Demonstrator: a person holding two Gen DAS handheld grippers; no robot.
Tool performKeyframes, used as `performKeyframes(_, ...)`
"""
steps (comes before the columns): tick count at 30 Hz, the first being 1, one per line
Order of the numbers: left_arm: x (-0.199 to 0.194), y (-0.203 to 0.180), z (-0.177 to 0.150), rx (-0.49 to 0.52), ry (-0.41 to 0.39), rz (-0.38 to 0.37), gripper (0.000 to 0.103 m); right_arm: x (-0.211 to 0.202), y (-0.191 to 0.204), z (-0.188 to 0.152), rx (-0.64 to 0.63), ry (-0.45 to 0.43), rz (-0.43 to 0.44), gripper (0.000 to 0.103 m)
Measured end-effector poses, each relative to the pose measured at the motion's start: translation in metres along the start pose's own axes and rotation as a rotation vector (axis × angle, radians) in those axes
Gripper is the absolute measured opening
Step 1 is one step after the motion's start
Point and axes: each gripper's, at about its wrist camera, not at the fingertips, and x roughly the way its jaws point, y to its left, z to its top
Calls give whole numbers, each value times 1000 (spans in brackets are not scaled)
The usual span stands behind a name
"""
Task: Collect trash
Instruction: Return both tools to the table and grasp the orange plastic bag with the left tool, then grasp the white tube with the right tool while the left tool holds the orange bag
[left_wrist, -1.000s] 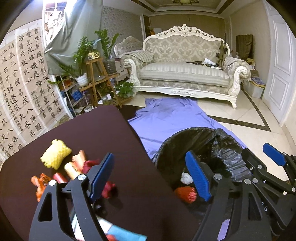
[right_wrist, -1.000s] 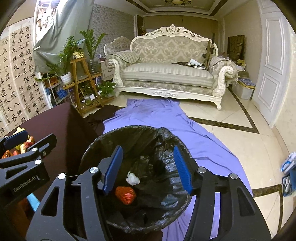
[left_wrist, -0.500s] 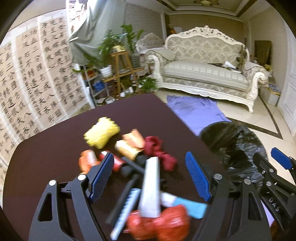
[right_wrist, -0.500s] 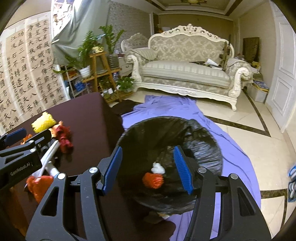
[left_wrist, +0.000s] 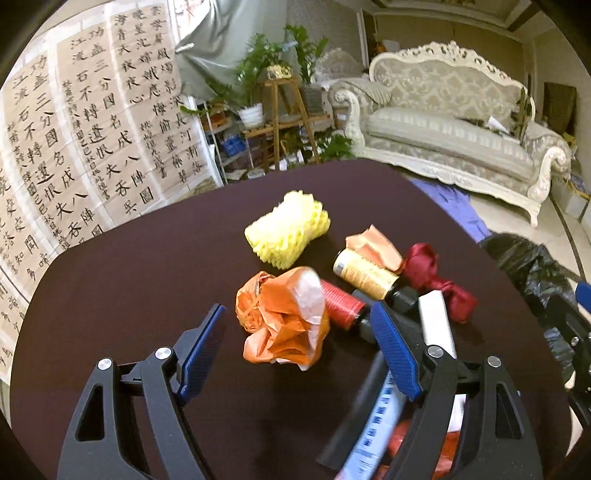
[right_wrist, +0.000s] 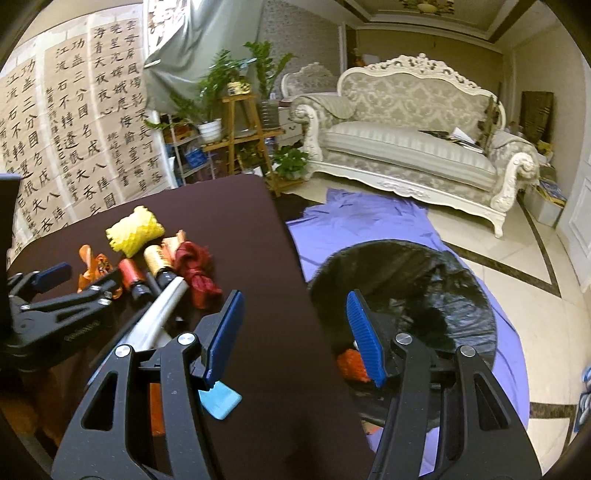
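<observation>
On the dark round table (left_wrist: 129, 295) lies a heap of trash: a crumpled orange bag (left_wrist: 284, 321), a yellow foam net (left_wrist: 288, 234), a gold bottle (left_wrist: 364, 275), a red bottle (left_wrist: 341, 304), a dark red cloth (left_wrist: 436, 280) and a white box (left_wrist: 437, 325). My left gripper (left_wrist: 299, 347) is open, its blue pads on either side of the orange bag without pressing it. My right gripper (right_wrist: 295, 336) is open and empty over the table's right edge. Beside that edge stands the black-lined bin (right_wrist: 406, 280), with an orange scrap (right_wrist: 352, 363) inside.
A purple sheet (right_wrist: 369, 221) covers the floor around the bin, with a white sofa (right_wrist: 406, 147) behind it. Plant shelves (right_wrist: 236, 122) and calligraphy sheets (right_wrist: 74, 110) stand past the table's far side. A light blue scrap (right_wrist: 221, 400) lies near the table's front.
Both grippers swung left, away from the bin and over the table. The trash heap came under the left gripper, and the orange bag now sits between its open jaws.
</observation>
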Motion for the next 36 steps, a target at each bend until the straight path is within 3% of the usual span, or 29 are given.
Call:
performKeyframes(7,14,12,-2,-19,34,-27,75,8,23,3,-35,15,29,57)
performKeyframes(11,16,13,-3,-21,49,-40,57,11,31,3,-49,22,37,57)
performKeyframes(16,14,16,-4,-14,32,-43,50,13,34,3,-55,31,44,56)
performKeyframes(18,14,19,-6,-15,32,-40,36,13,37,3,-59,34,47,57)
performKeyframes(36,-9,62,-24,-56,8,11,36,21,87,-2,-151,84,118,55)
